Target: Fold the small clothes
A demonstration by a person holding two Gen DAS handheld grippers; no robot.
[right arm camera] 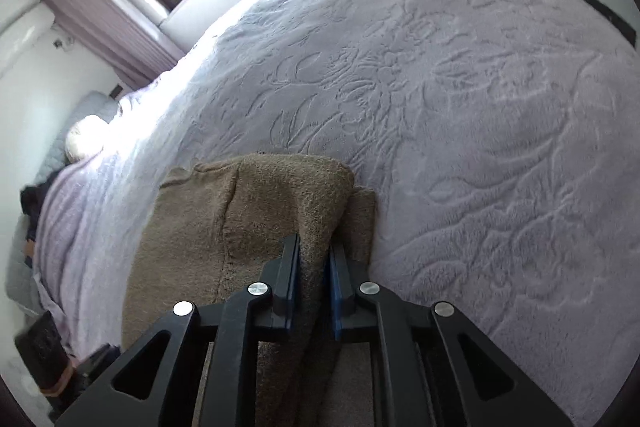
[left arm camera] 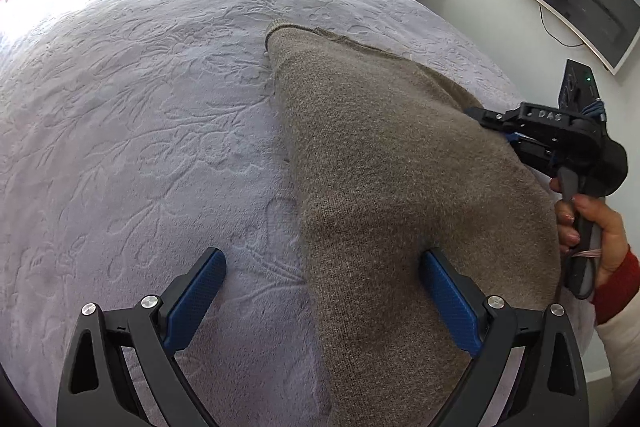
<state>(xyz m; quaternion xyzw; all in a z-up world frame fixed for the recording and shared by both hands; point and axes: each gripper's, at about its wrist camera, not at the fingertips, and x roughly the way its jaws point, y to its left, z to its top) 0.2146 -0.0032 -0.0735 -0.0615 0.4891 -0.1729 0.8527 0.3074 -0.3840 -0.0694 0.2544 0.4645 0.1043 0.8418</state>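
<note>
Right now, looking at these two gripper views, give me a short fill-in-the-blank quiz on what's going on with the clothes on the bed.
1. The brown knit garment lies on a pale ____ bedspread.
2. The right gripper is ____ on a fold of the garment.
3. The left gripper has its fingers wide ____.
4. Its blue pads pinch ____.

Missing words: lilac; shut; open; nothing

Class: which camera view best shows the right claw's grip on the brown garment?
The right wrist view: the right claw pinches a fold of the brown garment. The left wrist view shows it only from the side, its tips hidden behind cloth.
</note>
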